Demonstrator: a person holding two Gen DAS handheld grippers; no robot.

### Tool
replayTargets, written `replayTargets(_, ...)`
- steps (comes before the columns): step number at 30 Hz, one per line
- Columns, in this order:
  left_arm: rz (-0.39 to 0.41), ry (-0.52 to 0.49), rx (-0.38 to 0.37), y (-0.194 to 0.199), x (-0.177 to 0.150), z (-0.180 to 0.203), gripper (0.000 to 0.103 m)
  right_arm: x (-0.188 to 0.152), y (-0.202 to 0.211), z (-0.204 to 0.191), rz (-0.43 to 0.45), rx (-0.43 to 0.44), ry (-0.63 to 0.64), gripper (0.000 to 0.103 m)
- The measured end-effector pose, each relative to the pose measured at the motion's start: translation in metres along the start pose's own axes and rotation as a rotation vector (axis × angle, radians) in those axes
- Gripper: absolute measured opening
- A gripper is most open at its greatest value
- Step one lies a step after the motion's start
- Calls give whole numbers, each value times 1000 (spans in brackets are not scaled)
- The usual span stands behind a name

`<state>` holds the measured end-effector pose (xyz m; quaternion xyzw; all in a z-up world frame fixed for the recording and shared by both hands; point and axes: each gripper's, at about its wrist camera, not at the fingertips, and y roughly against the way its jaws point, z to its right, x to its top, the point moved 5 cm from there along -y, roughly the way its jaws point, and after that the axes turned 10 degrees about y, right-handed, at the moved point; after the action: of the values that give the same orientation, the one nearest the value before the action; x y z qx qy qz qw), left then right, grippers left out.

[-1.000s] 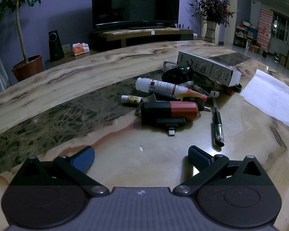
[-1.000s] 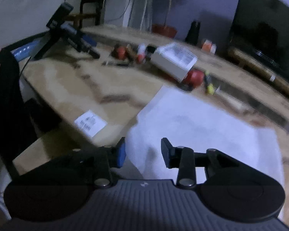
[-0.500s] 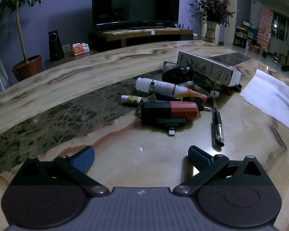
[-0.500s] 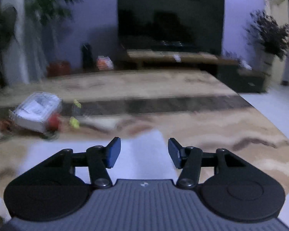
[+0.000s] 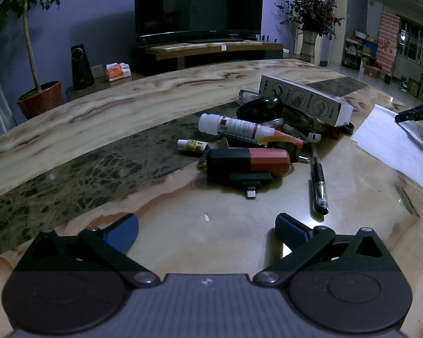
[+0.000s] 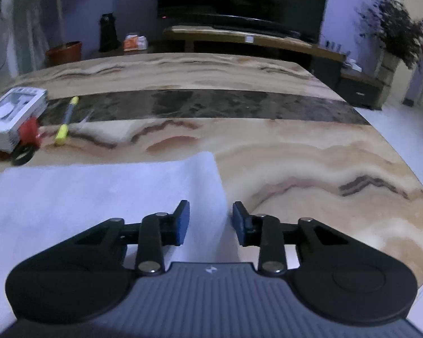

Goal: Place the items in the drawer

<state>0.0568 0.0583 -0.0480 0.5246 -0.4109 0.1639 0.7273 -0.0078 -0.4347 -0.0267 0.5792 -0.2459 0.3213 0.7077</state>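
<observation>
1. Left wrist view, desk (image 5: 98, 129): marbled top with a dark inlaid band; only this view shows the main heap of items.
2. Left wrist view, heap: white glue bottle (image 5: 234, 125) with a red nozzle, lying flat; black-and-red case (image 5: 248, 162) just in front of it, resting on a black adapter (image 5: 251, 180) with a plug end; small white-and-yellow tube (image 5: 191, 145) to the left; black pen (image 5: 318, 183) lying to the right, pointing toward the camera; long white cable box (image 5: 307, 101) behind, tilted over a dark round object (image 5: 262, 107).
3. Left wrist view, containers: no drawer is in view; every item lies loose on the desk.
4. Left wrist view, white paper sheet (image 5: 392, 140): flat at the right edge; the dark tip of the right tongs (image 5: 414, 111) hangs above it.
5. Left wrist view, left tongs (image 5: 207, 226): jaws spread wide, nothing between them, low over bare desk in front of the heap, angled downward.
6. Right wrist view, blurred: the box (image 6: 14, 112) appears at far left with a red object (image 6: 29, 133), a black ring (image 6: 22, 155) and a yellow marker (image 6: 66, 121) beside it, which the left view does not show clearly.
7. Right wrist view, right tongs (image 6: 210, 222): jaws have just been closing, a narrow gap remains, nothing between them; poised over the paper's right edge (image 6: 104, 197), angled downward.
</observation>
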Motion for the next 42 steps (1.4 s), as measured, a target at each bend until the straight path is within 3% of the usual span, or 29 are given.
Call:
replayTargets(1,0,0,0,0,0,0,103,0,-2,4,-3,-20,-13,19)
replayTargets(2,0,0,0,0,0,0,103,-1,-3,7,-6,-31,-30,17)
replayTargets(7,0,1,0,0,0,0,103,-4,-6,19,8,-11,-106,19)
replayTargets(9,0,1,1,0,0,0,103,-5,-7,19,30,51,-136,27)
replayTargets(11,0,2,1,0,0,0,103,-3,-6,19,39,62,-137,38)
replayTargets(16,0,3,2,0,0,0,103,1,-9,19,49,97,-153,53)
replayTargets(21,0,3,2,-1,0,0,103,6,-16,12,37,74,-98,50)
replayTargets(24,0,3,2,0,0,0,103,7,-19,18,40,64,-131,44)
replayTargets(26,0,3,2,0,0,0,103,7,-19,20,40,48,-138,29)
replayTargets(36,0,3,2,0,0,0,103,2,-11,26,56,72,-193,35)
replayTargets(42,0,3,2,0,0,0,103,9,6,24,126,54,-188,42)
